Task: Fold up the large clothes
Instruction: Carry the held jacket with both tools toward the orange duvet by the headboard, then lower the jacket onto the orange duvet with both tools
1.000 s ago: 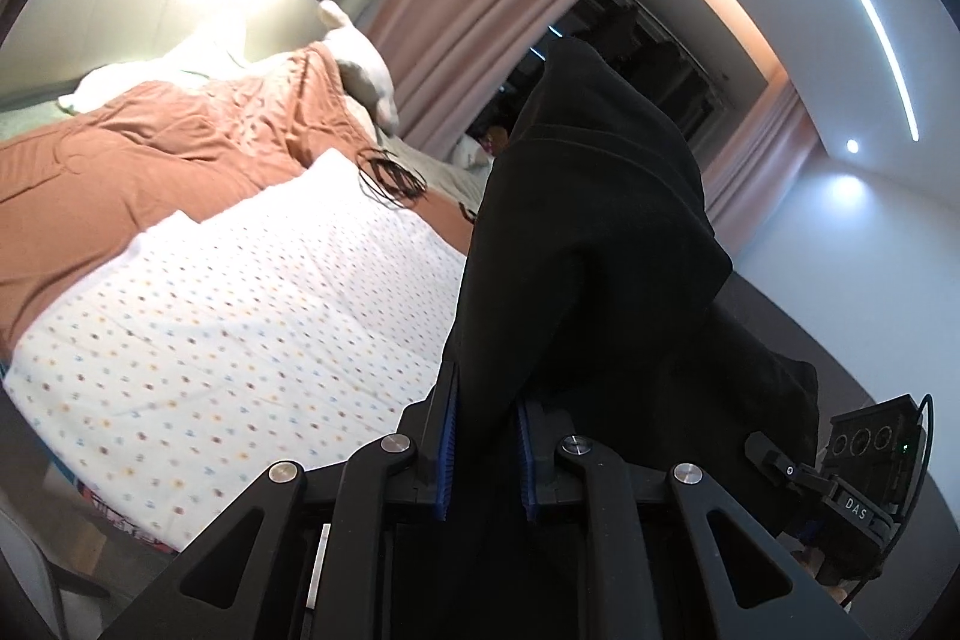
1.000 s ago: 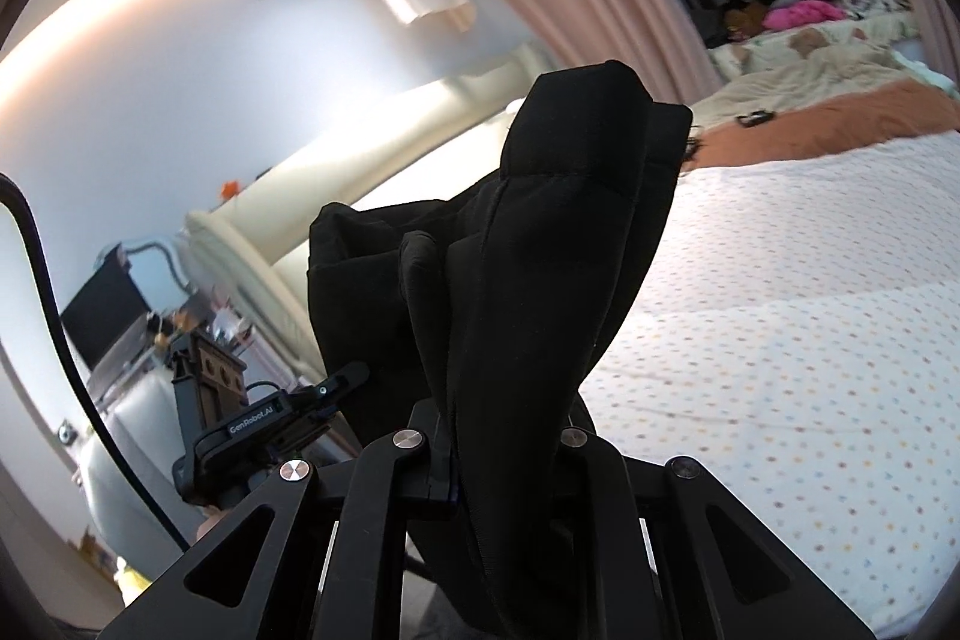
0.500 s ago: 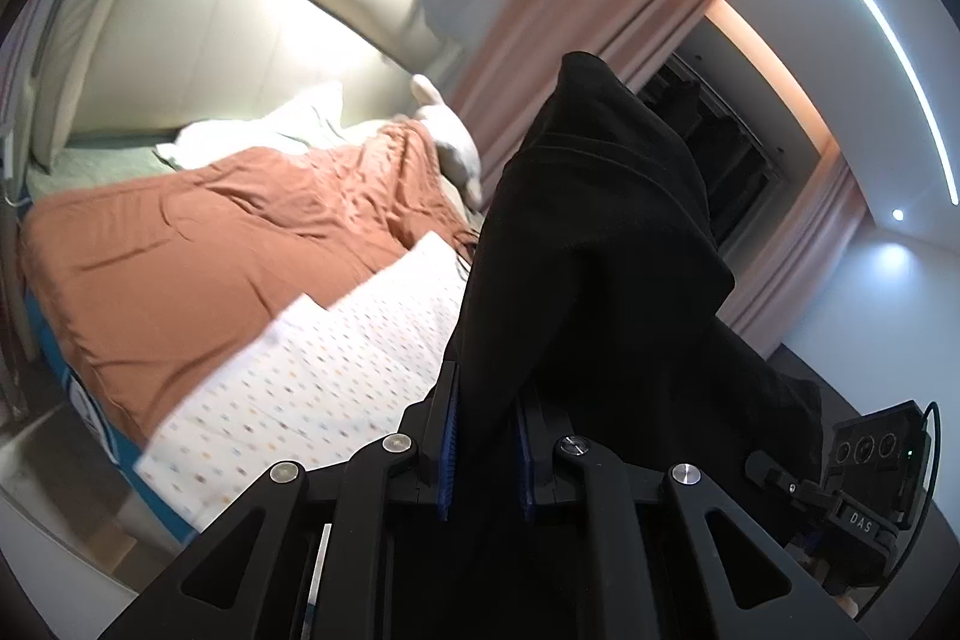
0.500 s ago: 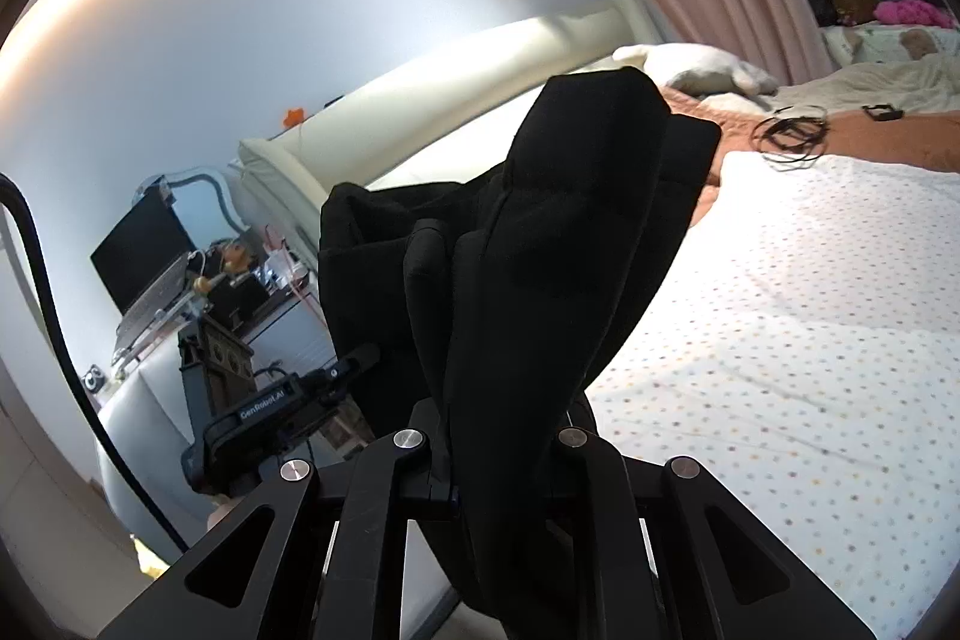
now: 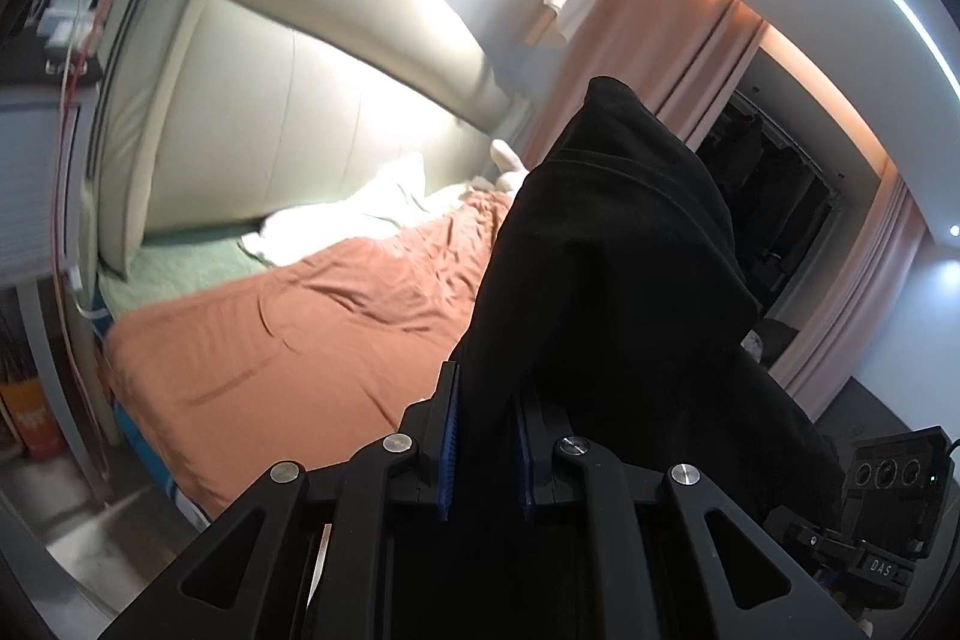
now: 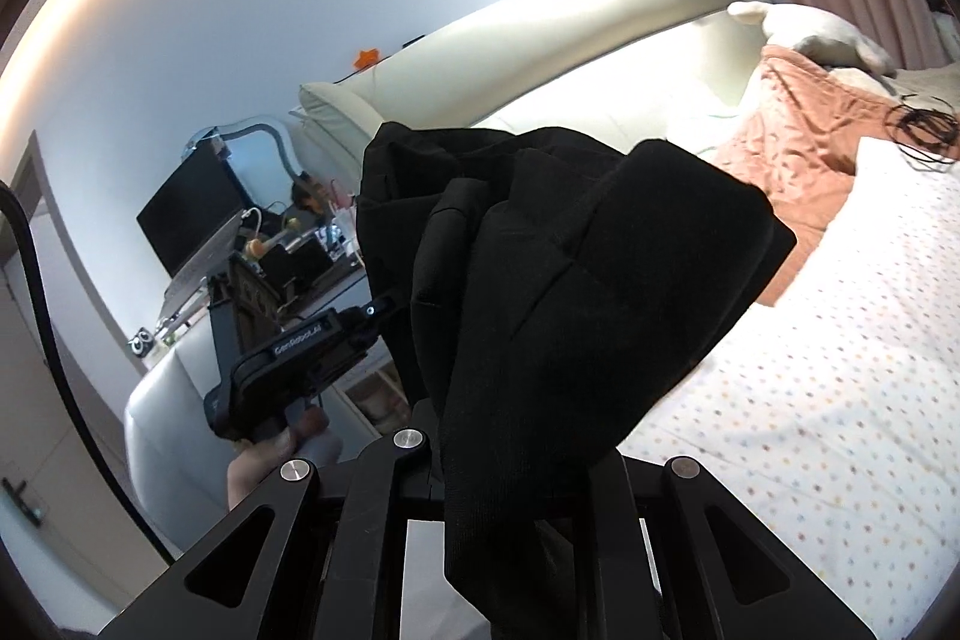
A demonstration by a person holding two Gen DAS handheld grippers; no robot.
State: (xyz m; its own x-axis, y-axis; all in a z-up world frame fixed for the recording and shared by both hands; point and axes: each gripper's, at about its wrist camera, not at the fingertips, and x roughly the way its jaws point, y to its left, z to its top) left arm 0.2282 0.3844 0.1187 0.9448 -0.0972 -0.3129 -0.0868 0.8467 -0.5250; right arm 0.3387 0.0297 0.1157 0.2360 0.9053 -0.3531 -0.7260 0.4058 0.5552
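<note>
A large black garment (image 5: 606, 268) is held in the air between both grippers. My left gripper (image 5: 483, 436) is shut on one part of it, the cloth standing up between its blue pads (image 5: 447, 436). My right gripper (image 6: 504, 460) is shut on another bunched part of the black garment (image 6: 576, 280), which hides its fingertips. The left gripper's body (image 6: 288, 364) shows in the right wrist view at lower left, and the right gripper's body (image 5: 882, 508) shows at the left wrist view's lower right.
A bed with an orange-brown cover (image 5: 288, 340) lies below and ahead, with a padded cream headboard (image 5: 336, 124) and white pillows (image 5: 360, 214). A dotted white sheet (image 6: 840, 370) covers the bed's near part. Black cables (image 6: 918, 124) lie on it. A desk with a monitor (image 6: 186, 214) stands left. Pink curtains (image 5: 666, 58) hang behind.
Both grippers have swung left with the garment still held. The left view now faces the headboard instead of the dotted sheet. The cloth on the right gripper has slumped over to the right.
</note>
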